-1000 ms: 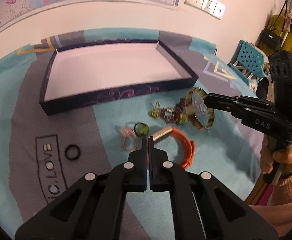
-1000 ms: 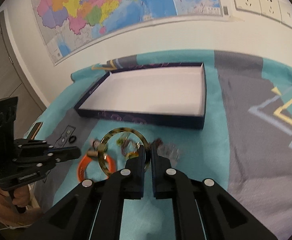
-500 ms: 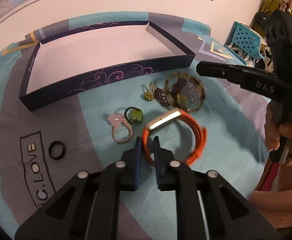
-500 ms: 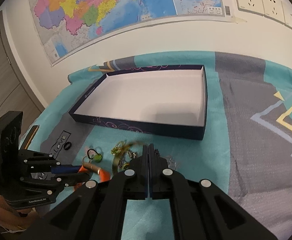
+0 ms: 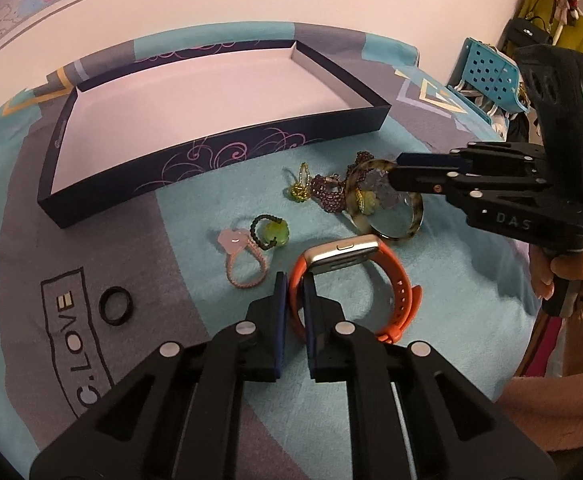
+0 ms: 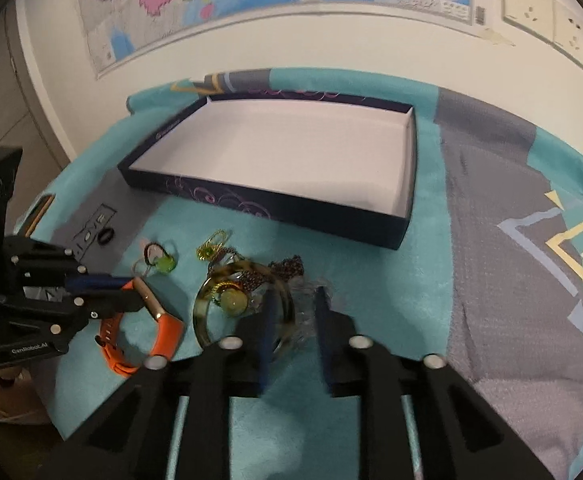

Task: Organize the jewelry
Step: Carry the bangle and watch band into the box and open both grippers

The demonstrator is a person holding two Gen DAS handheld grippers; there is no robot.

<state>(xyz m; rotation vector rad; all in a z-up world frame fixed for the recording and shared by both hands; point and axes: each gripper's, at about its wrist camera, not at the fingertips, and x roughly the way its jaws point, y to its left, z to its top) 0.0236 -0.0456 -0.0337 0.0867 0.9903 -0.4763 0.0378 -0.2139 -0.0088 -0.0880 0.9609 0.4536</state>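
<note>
An orange watch [image 5: 343, 252] with a gold case lies on the teal blanket, and my left gripper [image 5: 295, 292] is shut on its strap near the case. From the right wrist view, that gripper [image 6: 131, 292] is seen side-on at the watch [image 6: 167, 320]. A tortoiseshell bangle [image 5: 415, 216] rests on a heap of beads and chains. My right gripper [image 6: 295, 308] has its jaws opening, with the bangle's rim [image 6: 200, 308] between them and the pads off it. An open dark box [image 5: 219, 160] with a white floor stands behind, with nothing in it.
Loose on the blanket are a pink woven ring [image 5: 247, 264], a green bead charm [image 5: 275, 232], a gold piece [image 5: 301, 184], a dark red bead string [image 5: 329, 196] and a black ring [image 5: 116, 306]. A wall runs behind the box. A blue basket [image 5: 491, 76] stands far right.
The bangle, held in the air by my right gripper a second ago, now lies on the heap with the jaws parted around its rim. My left gripper sank and closed on the watch strap.
</note>
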